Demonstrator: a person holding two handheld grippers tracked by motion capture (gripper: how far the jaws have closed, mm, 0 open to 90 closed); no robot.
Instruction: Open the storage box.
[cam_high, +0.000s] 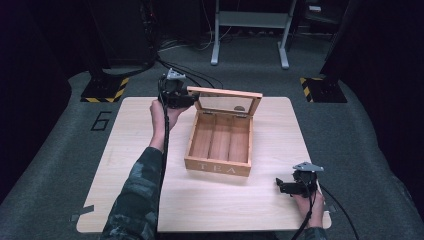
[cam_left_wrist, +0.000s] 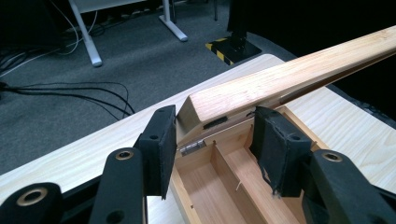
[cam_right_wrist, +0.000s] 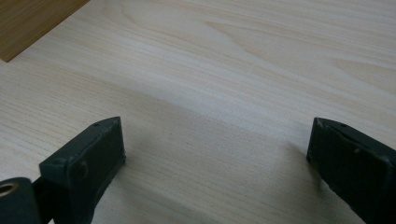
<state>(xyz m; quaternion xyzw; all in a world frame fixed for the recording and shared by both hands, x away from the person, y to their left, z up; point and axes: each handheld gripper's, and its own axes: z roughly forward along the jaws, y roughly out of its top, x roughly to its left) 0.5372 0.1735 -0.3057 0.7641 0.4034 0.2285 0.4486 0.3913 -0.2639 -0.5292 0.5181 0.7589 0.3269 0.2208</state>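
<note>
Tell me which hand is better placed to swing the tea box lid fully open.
Left. Its tongs already clamp the corner of the lid, which stands raised over the box. The right tongs rest open on the table near the front right corner, well away from the lid.

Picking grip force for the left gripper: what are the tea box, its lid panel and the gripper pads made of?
Tea box: light, seemingly unvarnished wood, grain visible. Lid, gripped by the left gripper: same wood frame around a see-through pane, glass or acrylic, can't tell. Hinge: silvery metal. Pads: matte black, probably rubber or foam; edges look worn.
</note>
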